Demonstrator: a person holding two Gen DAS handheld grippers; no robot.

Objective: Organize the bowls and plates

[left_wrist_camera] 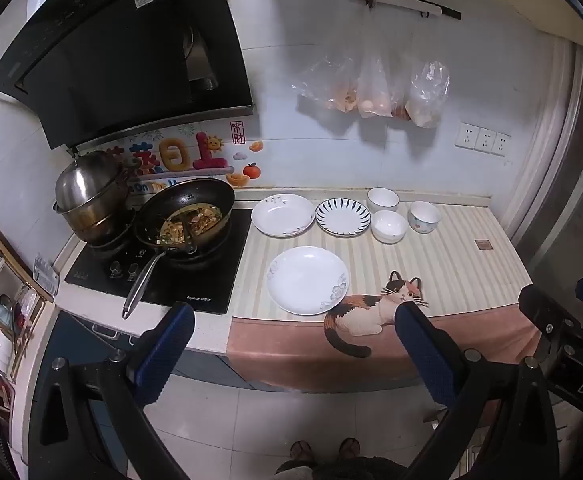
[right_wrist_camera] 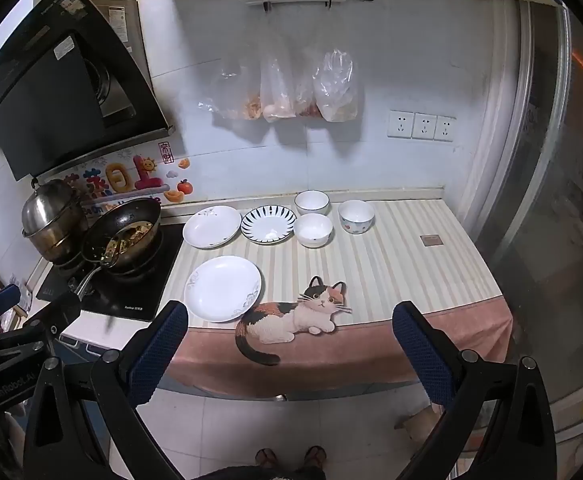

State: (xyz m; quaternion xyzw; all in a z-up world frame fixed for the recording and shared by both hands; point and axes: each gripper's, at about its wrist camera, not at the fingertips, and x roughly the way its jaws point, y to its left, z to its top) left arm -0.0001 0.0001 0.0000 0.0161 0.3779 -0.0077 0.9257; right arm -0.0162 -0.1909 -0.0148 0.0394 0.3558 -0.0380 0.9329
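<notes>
On the striped mat (left_wrist_camera: pixel 431 264) w/ the cat print sit all the dishes, nothing stacked yet. Front plate (left_wrist_camera: pixel 308 280) is alone near the counter edge; behind it a 2nd white plate (left_wrist_camera: pixel 283 215) touching the blue-striped plate (left_wrist_camera: pixel 343 217), then 3 bowls: back bowl (left_wrist_camera: pixel 383 199), middle bowl (left_wrist_camera: pixel 389 226), patterned bowl (left_wrist_camera: pixel 424 217), all close together.

Left gripper (left_wrist_camera: pixel 295 344) and right gripper (right_wrist_camera: pixel 291 342) both hang off the counter edge, jaws spread wide, nothing in them. So imo this is step zero, just lining up.

Next move prob needs one gripper to come fwd and catch a plate rim, which lies flat so it's a thin edge grab. Wok (left_wrist_camera: pixel 185 216) w/ food sits right beside the plates on the stove (left_wrist_camera: pixel 211 276), pot (left_wrist_camera: pixel 87 196) behind it, so watch the handle.
</notes>
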